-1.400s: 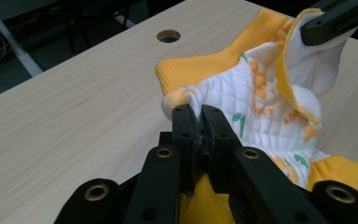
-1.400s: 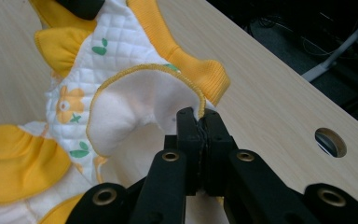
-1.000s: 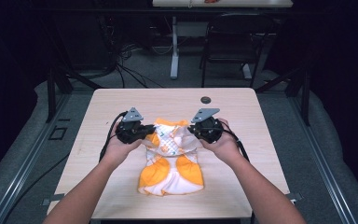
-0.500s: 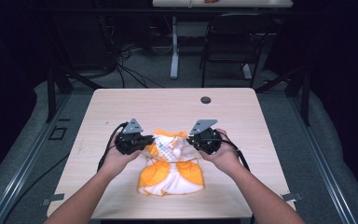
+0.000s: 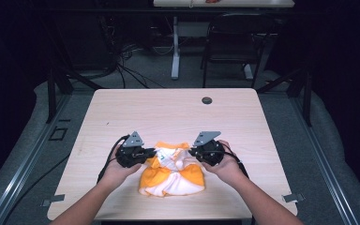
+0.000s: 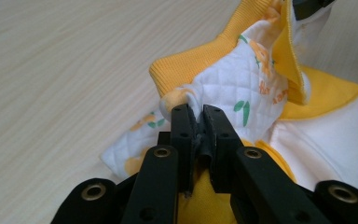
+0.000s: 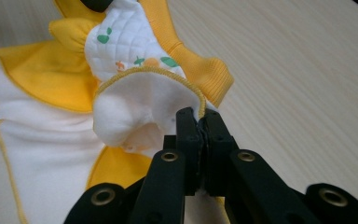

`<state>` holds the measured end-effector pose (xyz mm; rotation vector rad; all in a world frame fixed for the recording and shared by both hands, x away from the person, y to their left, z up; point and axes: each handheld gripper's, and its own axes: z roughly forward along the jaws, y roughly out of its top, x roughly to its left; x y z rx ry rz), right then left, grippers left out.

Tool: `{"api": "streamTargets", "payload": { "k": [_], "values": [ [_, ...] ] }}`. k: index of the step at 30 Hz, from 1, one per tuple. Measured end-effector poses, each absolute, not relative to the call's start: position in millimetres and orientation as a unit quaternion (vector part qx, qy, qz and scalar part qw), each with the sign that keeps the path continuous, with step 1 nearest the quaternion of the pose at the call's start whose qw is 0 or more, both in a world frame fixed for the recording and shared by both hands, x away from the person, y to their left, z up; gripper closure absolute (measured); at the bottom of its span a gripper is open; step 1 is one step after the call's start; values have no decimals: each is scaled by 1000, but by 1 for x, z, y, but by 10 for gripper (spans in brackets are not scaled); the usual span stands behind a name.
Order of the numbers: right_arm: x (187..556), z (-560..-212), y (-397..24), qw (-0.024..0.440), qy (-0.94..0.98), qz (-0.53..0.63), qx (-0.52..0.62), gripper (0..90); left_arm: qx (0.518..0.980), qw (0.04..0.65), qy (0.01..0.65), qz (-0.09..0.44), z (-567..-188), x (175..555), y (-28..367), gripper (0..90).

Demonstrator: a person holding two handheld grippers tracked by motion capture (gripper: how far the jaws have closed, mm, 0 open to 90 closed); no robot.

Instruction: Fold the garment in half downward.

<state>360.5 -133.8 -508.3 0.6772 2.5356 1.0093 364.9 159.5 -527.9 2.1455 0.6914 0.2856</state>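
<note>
Gripping a small orange and white garment (image 5: 171, 171) from both sides, the two tongs sit low over the near half of the bench (image 5: 168, 112). Left tongs (image 5: 146, 154): jaws closed on a bunched fold of the white quilted cloth with its orange and green print, seen pinched tight between the black jaws in the left gripper view (image 6: 199, 122). Right tongs (image 5: 193, 152): jaws closed on the yellow-piped edge of the white inner lining (image 7: 198, 120). Garment lies partly on the bench, its upper part lifted and gathered between the two tongs; the lower part, orange with white panels, spreads flat toward the person's side. Ribbed orange band (image 6: 200, 51) stands up along the raised edge. Left hand (image 5: 117, 166) and right hand (image 5: 222, 164) each wrap a gripper body. Small dark round disc (image 5: 207, 100) on the far part of the bench, well apart from the garment.
</note>
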Motion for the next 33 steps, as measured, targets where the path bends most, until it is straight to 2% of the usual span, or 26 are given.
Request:
{"api": "streamTargets", "payload": {
  "k": [9, 12, 26, 33],
  "values": [
    [345, -519, -138, 139, 892, 358, 239, 842, 861, 421, 270, 89, -538, 349, 160, 808],
    [339, -522, -139, 129, 893, 359, 239, 793, 863, 421, 269, 81, -540, 346, 161, 779],
    [307, -536, -152, 90, 896, 370, 229, 691, 868, 423, 255, 55, -549, 316, 173, 741],
    [289, -544, -153, 95, 908, 351, 209, 615, 867, 431, 245, 52, -549, 297, 178, 685]
  ]
}}
